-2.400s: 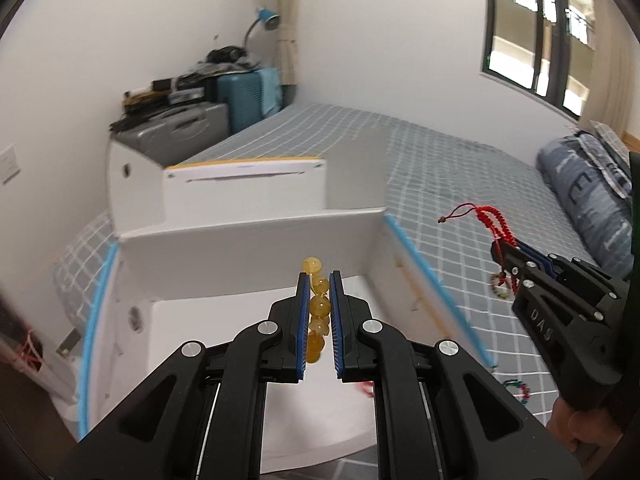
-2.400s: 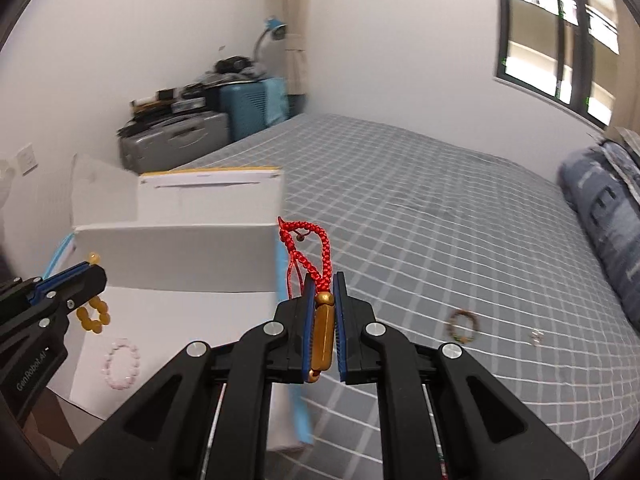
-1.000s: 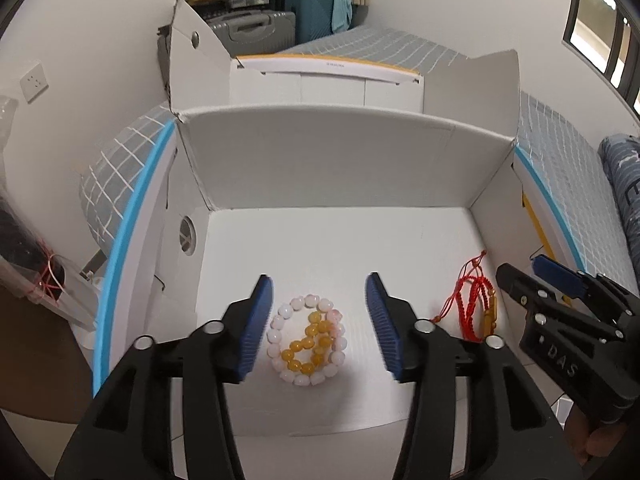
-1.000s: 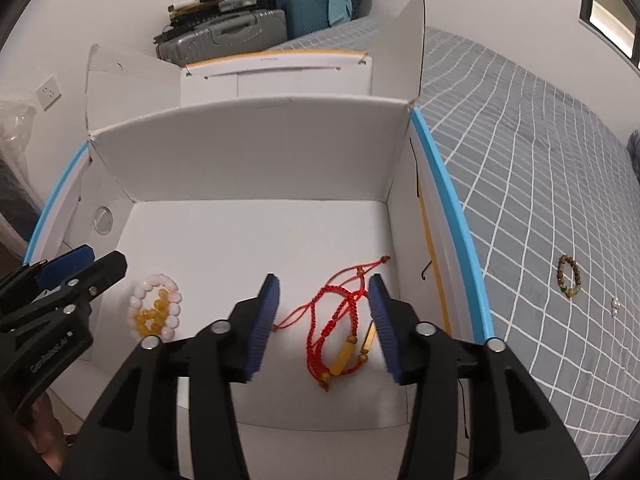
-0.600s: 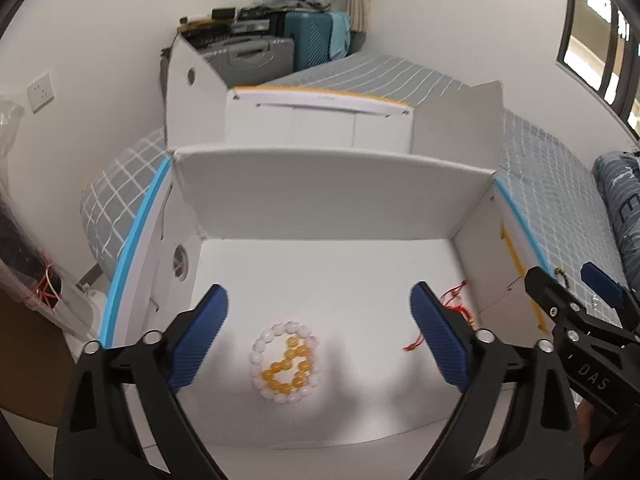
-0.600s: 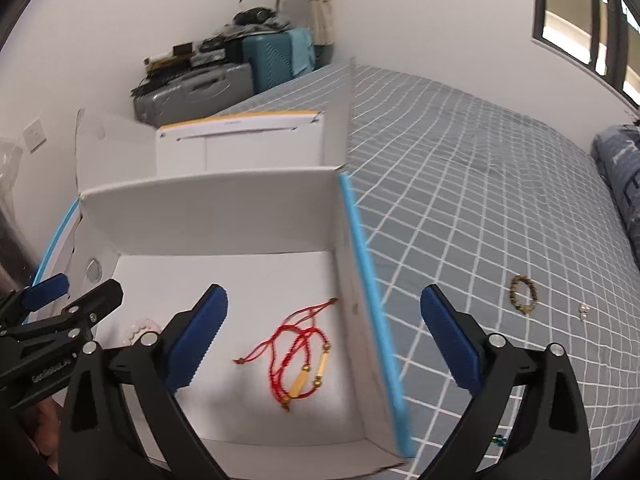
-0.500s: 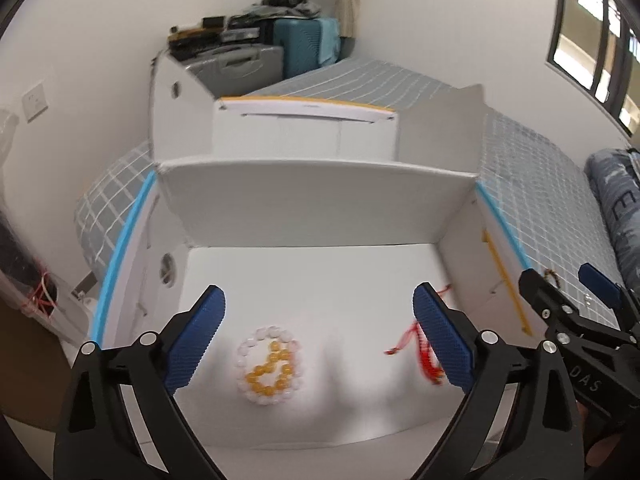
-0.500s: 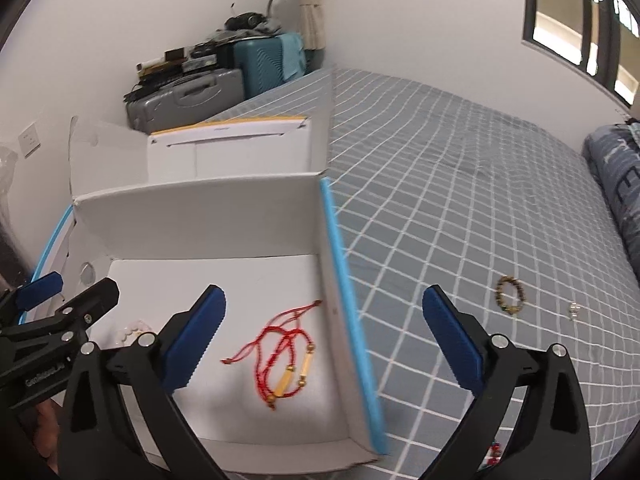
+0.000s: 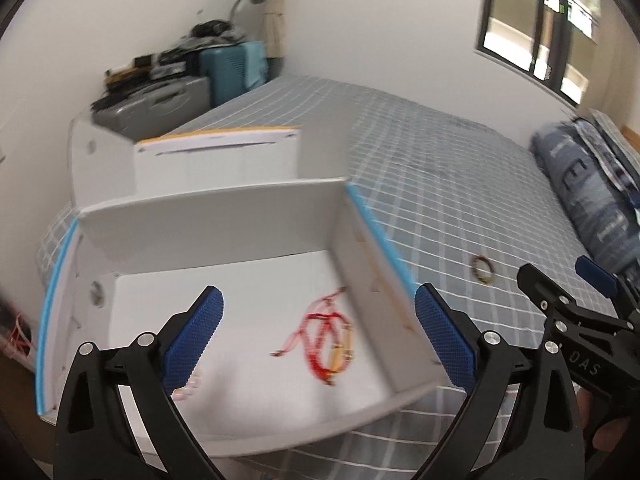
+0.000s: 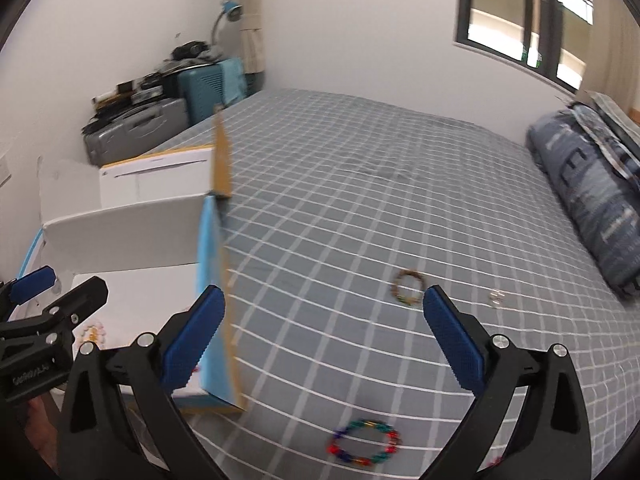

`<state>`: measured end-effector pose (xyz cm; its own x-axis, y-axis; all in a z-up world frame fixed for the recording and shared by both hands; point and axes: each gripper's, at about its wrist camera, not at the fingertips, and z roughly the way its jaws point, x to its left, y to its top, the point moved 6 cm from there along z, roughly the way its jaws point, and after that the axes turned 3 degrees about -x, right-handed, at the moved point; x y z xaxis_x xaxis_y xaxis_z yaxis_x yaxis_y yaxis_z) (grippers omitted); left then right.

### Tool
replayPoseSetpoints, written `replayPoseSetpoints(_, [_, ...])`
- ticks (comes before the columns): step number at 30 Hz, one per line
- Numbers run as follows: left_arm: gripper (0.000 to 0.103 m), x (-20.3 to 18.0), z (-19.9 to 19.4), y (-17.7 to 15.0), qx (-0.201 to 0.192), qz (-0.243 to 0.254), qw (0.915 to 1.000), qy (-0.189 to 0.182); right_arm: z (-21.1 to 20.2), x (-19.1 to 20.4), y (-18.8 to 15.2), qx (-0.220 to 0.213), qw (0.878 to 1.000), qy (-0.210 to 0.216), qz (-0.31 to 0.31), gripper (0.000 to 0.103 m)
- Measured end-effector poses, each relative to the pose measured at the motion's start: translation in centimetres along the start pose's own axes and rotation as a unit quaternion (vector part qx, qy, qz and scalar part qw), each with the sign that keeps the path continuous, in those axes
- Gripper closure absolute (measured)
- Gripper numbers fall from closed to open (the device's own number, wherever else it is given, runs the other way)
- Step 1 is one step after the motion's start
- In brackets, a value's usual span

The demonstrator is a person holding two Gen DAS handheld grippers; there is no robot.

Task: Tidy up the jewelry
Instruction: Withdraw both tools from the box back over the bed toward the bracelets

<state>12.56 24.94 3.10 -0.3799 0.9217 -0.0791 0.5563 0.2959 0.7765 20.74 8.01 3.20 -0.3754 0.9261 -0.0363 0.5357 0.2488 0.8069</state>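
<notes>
At the left, an open white box [image 9: 224, 232] with blue-edged side walls is seen resting on the grey checked bed [image 10: 360, 208]. Above its floor the left tool [image 9: 316, 336] is held with its jaws spread wide, having just been opening, and nothing is caught between them. A red cord bracelet [image 9: 324, 336] is seen lying loose on the box floor, near the right wall. Further right, over the bed, the right tool [image 10: 320, 332] is likewise held wide apart, just opened and empty. A brown bead bracelet [image 10: 408, 288] is seen on the bedcover beyond it, a small ring [image 10: 496, 296] just to its right, and a multicoloured bead bracelet [image 10: 364, 442] nearer the camera.
</notes>
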Motion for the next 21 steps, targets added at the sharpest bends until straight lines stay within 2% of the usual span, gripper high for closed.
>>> replayPoseSetpoints(5, [0.008,-5.7,-1.2,-1.1,-0.019,0.037,0.9980,-0.047,-1.5,-5.0,-1.6,-0.005,0.999,-0.034,0.025,0.008])
replayPoseSetpoints(10, [0.008,-11.1,-2.3,-3.2,-0.034,0.081,0.9929,-0.080,-3.7,-10.1,-4.3,-0.009,0.996,-0.066,0.053,0.008])
replayPoseSetpoints(16, [0.008,-15.8,-2.5,-6.6,-0.016,0.097,0.9872,-0.126,-6.1,-15.1,-9.0,-0.003,0.991,-0.092,0.092,0.008])
replayPoseSetpoints(21, [0.008,-18.4,-1.9,-9.5,0.003,0.103,0.9832,-0.150,-6.8,-18.2,-13.1,0.014,0.987,-0.101,0.121,0.008])
